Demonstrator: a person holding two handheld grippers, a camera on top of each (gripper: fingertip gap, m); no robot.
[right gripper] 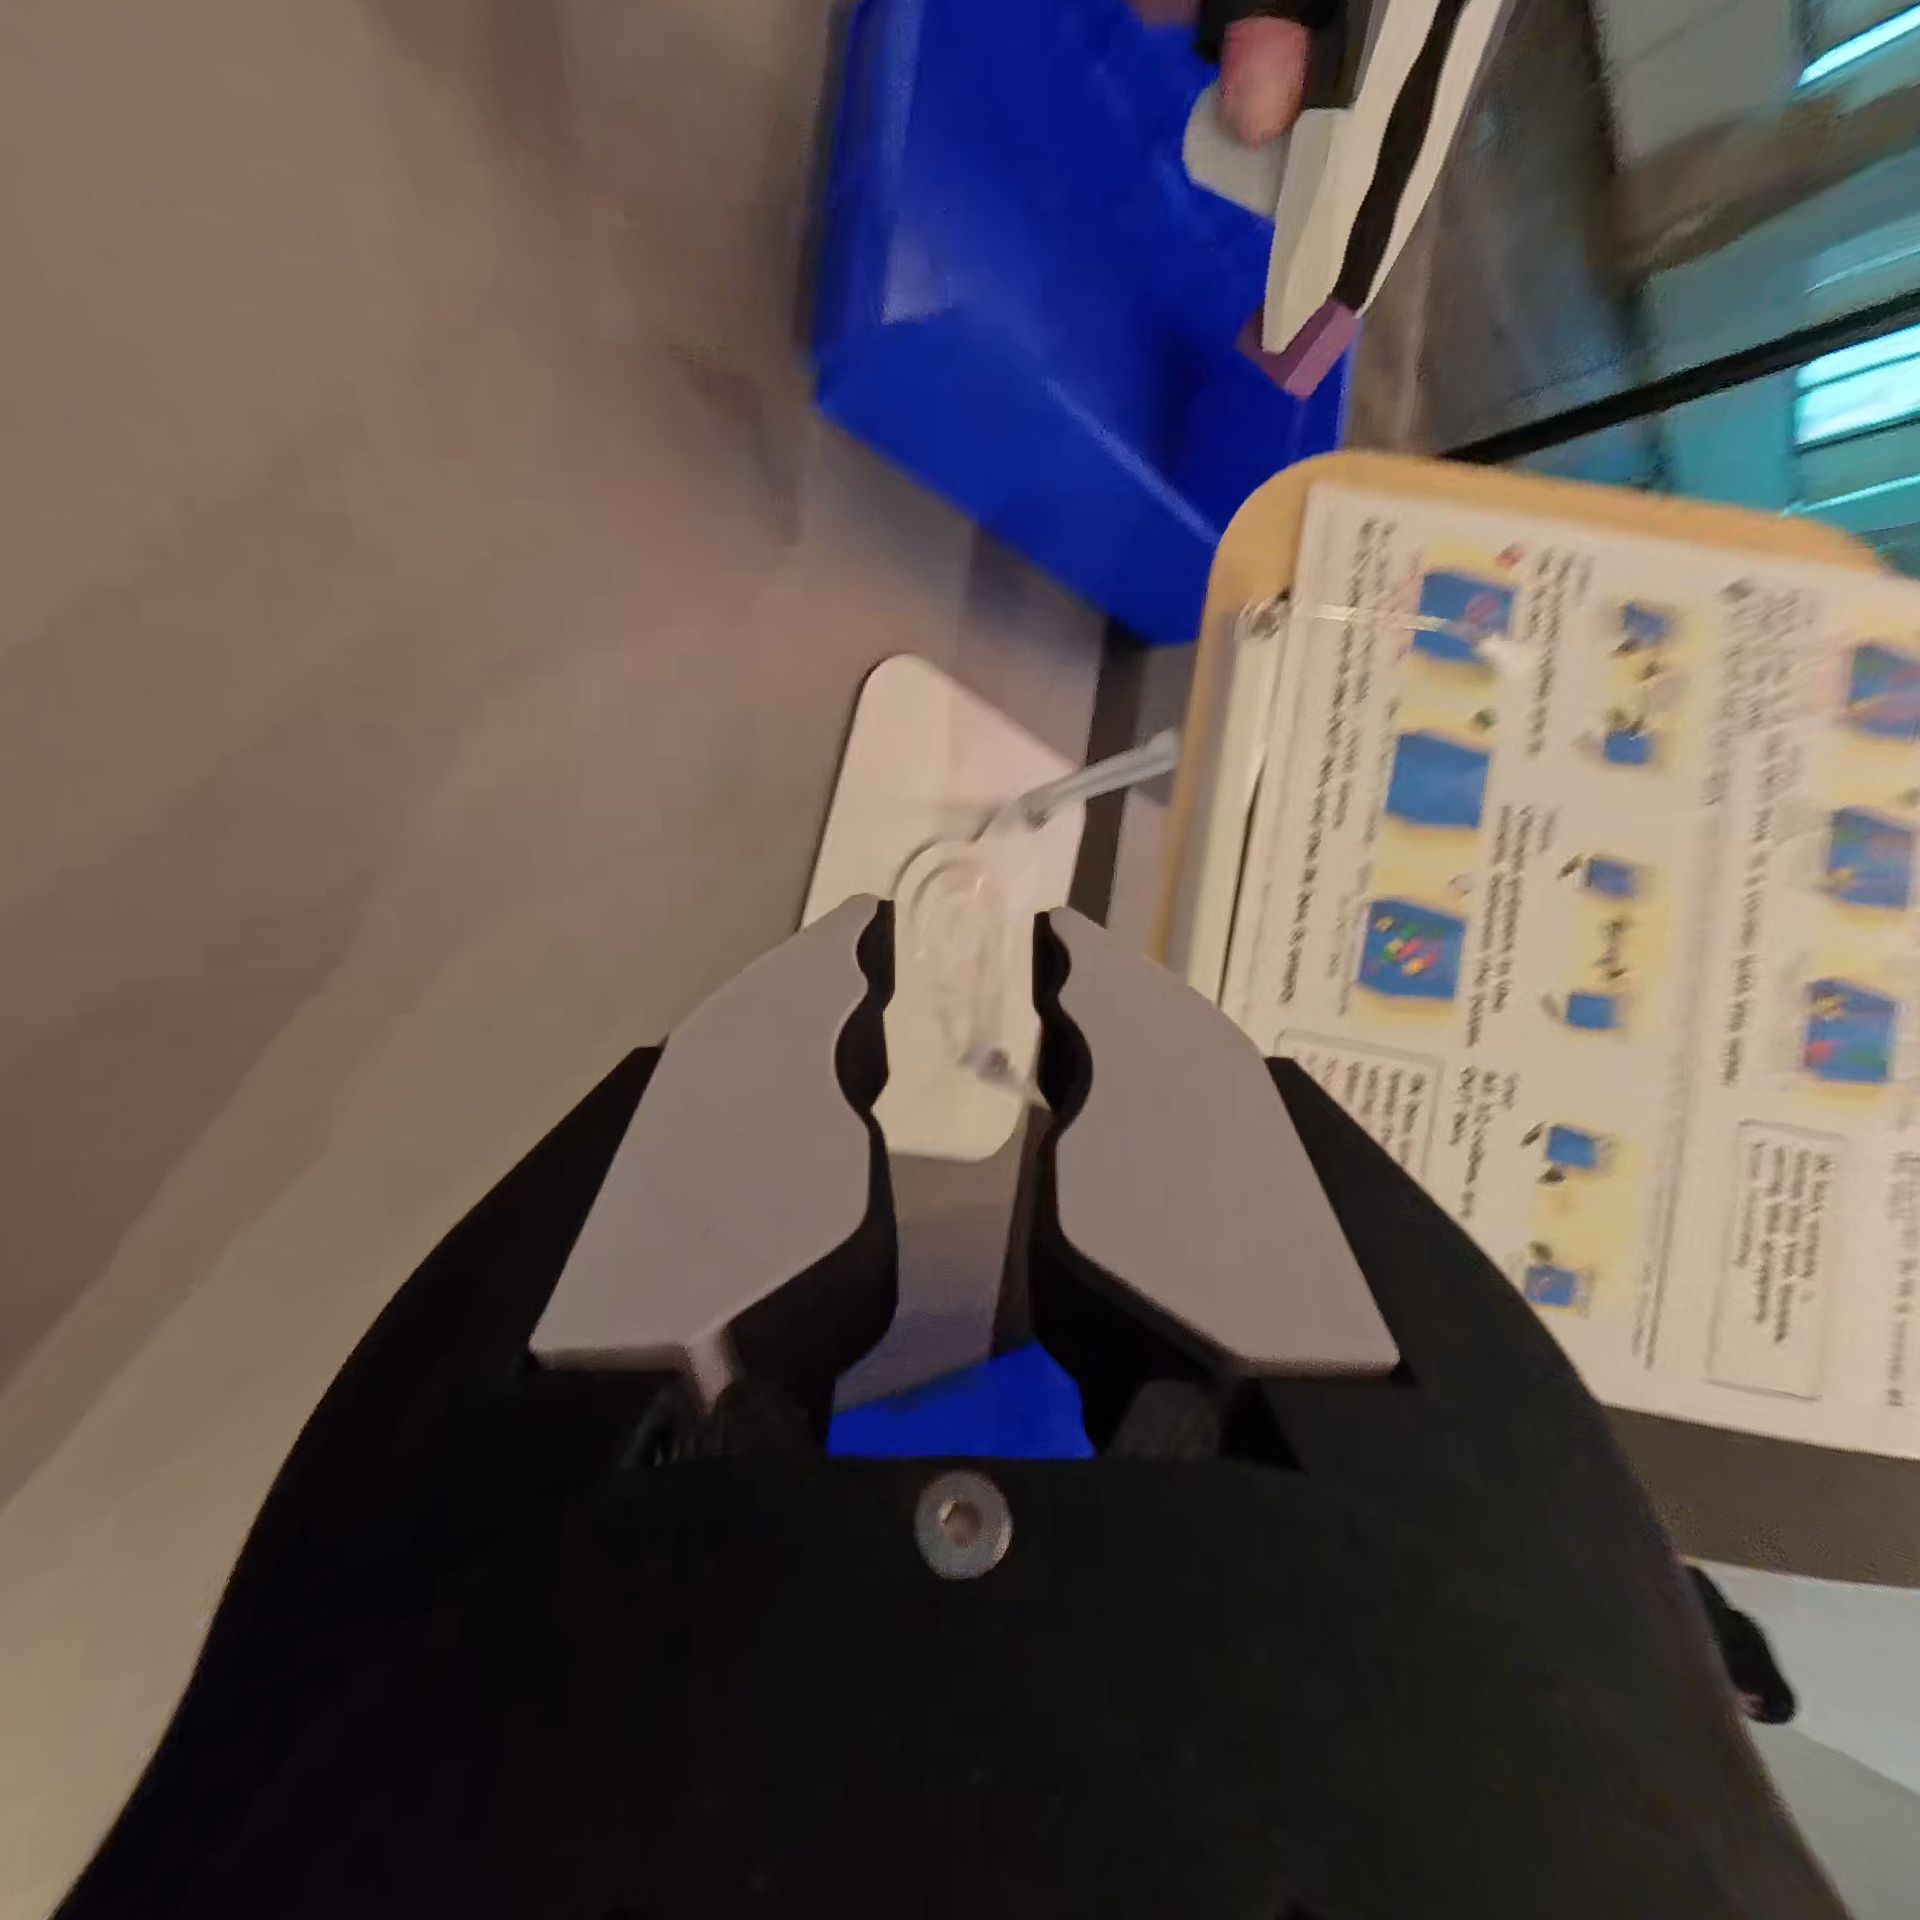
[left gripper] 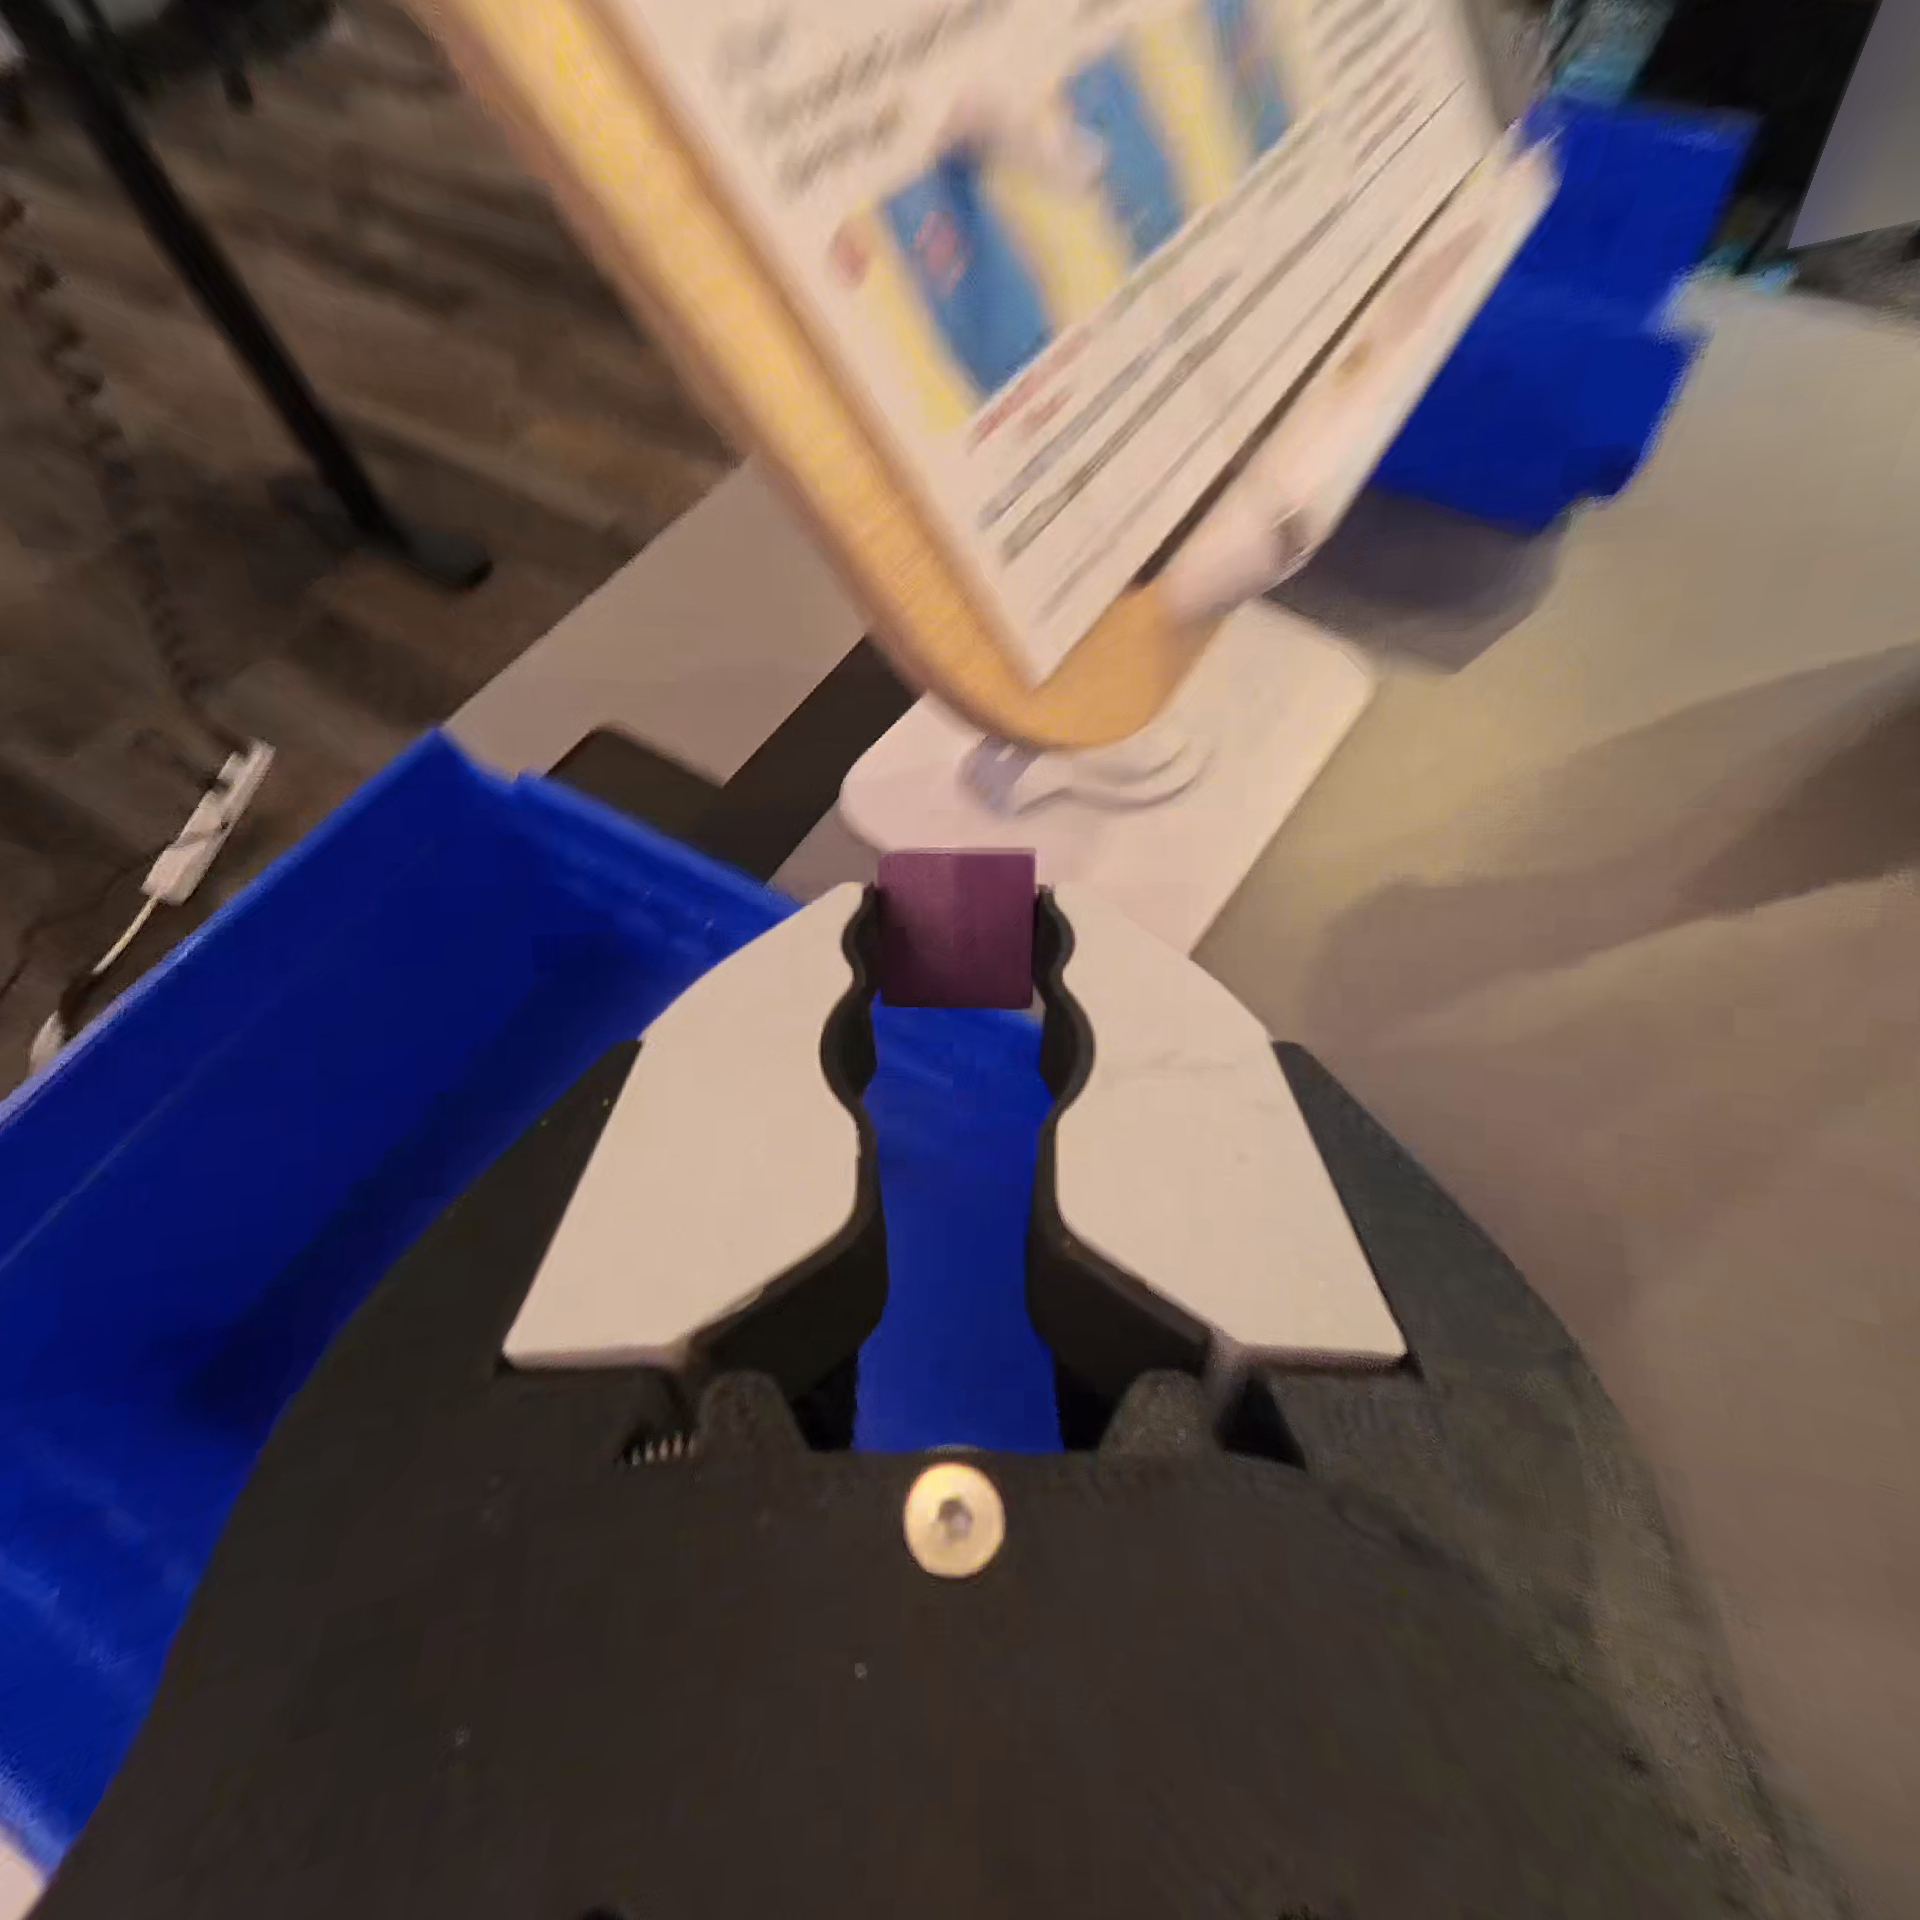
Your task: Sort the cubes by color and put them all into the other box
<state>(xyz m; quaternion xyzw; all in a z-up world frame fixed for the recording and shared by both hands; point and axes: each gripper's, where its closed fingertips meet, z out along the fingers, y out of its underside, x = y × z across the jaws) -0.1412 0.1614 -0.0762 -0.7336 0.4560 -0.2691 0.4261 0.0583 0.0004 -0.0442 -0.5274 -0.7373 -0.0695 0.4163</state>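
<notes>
In the left wrist view my left gripper [left gripper: 956,914] is shut on a small purple cube [left gripper: 956,930] at its fingertips, held above the near end of a blue box [left gripper: 260,1091]. A second blue box [left gripper: 1558,364] sits far right on the table. In the right wrist view my right gripper [right gripper: 961,935] is open and empty above the table, with a bit of blue box [right gripper: 956,1413] under its base. The left gripper [right gripper: 1320,322] shows far off there, holding the purple cube [right gripper: 1304,348] over the far edge of the other blue box [right gripper: 1039,364].
A wood-backed instruction board [left gripper: 1039,312] [right gripper: 1558,935] stands tilted on a white base plate [left gripper: 1195,790] [right gripper: 935,790] between the two boxes. The grey table top [left gripper: 1558,1039] [right gripper: 416,623] lies around them. A hand [right gripper: 1262,83] holds the left gripper. The floor and a black stand leg [left gripper: 260,312] lie beyond the table edge. Tip to tip, the grippers are about 25 cm apart.
</notes>
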